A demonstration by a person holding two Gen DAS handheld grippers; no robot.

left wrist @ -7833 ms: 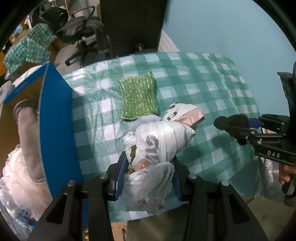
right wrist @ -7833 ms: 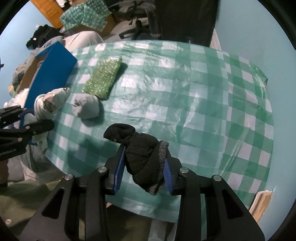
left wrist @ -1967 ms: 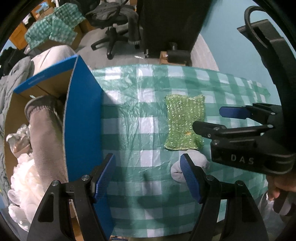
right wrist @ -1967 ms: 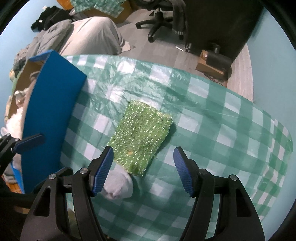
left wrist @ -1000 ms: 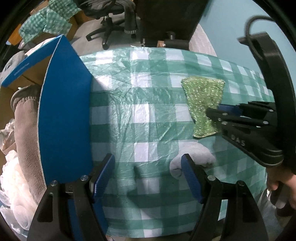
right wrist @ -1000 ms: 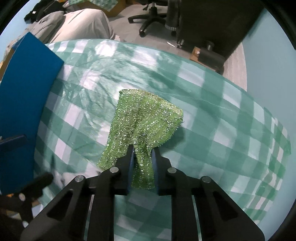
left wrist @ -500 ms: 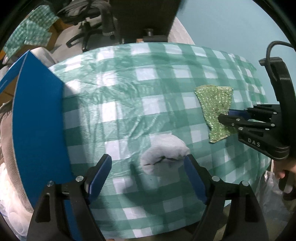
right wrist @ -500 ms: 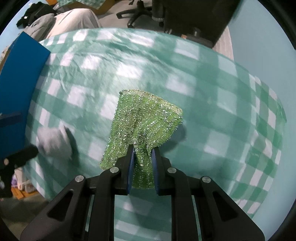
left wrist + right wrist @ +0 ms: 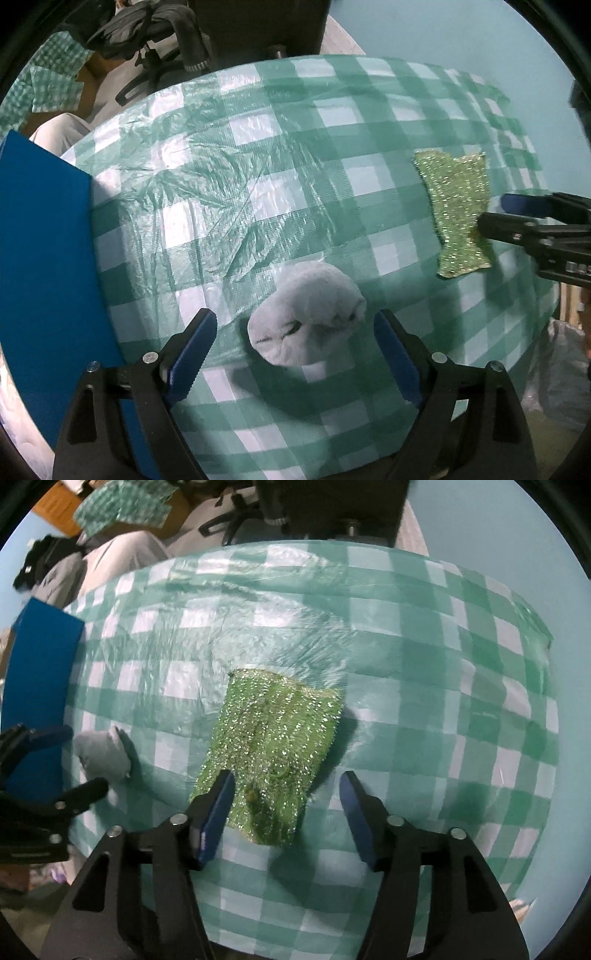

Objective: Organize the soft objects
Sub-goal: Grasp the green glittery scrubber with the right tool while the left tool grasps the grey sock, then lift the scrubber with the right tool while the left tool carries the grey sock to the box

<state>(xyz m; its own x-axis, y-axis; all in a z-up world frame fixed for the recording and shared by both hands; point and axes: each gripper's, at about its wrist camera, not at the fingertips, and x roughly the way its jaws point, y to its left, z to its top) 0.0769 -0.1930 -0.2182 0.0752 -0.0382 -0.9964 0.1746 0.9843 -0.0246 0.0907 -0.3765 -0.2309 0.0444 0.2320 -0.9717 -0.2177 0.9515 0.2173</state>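
Sock (image 9: pixel 306 314): pale grey, fuzzy, rolled in a lump; it lies on the surface (image 9: pixel 295 155) right of the blue box (image 9: pixel 40 258).
Left tongs (image 9: pixel 291 354): apart, empty, one finger at each side of the sock.
Advice: close low around the middle, without pinching the thin crinkled cover.
Cloth (image 9: pixel 273 746): green, glittering, flat, further right.
Right tongs (image 9: pixel 286 812): apart, over its near end.

open left tool (image 9: pixel 291 354), grey sock (image 9: pixel 306 314) between fingers
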